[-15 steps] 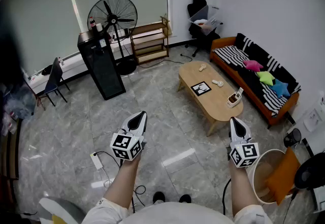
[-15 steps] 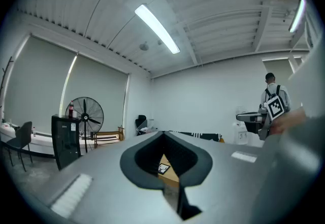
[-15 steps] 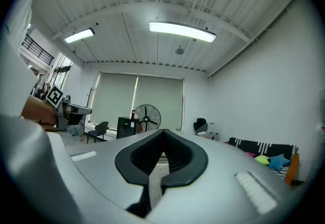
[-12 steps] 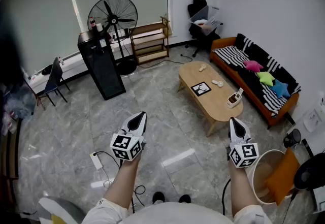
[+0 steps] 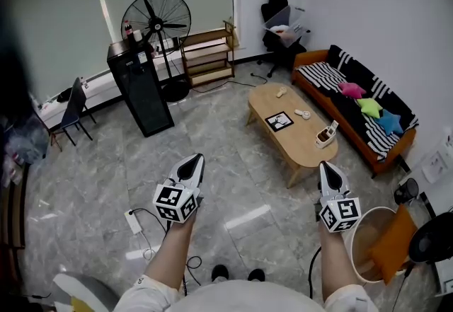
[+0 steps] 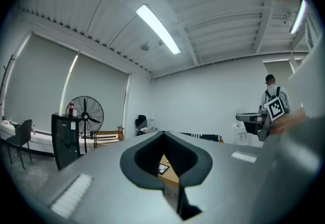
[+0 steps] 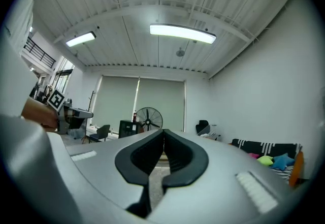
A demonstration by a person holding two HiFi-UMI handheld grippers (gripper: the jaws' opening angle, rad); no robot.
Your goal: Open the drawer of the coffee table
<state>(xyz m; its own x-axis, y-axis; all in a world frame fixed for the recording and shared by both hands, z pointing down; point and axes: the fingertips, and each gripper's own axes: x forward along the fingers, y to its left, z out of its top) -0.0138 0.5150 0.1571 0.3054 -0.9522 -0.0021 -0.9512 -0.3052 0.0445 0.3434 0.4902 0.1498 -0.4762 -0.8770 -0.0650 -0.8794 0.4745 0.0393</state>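
1. We found both tools empty. The left gripper (image 5: 192, 165) had its jaws together at the tips with nothing between them, and the right gripper (image 5: 330, 170) was likewise closed on nothing.
2. Both were held level in front of the person, side by side over the grey tiled floor (image 5: 219, 126). We judged this a carrying posture, with the jaws kept together because nothing lay within reach.
3. The coffee table (image 5: 294, 135) stood well apart from both grippers, ahead and to the person's right, just beside the striped sofa (image 5: 333, 81). A marker card (image 5: 279, 122) and a few small items lay on its top.
4. We could make out no drawer front or handle in any view.
5. We judged the task not yet begun. The person had to close on the table first, and a gripper's jaws would have to part before taking the handle.
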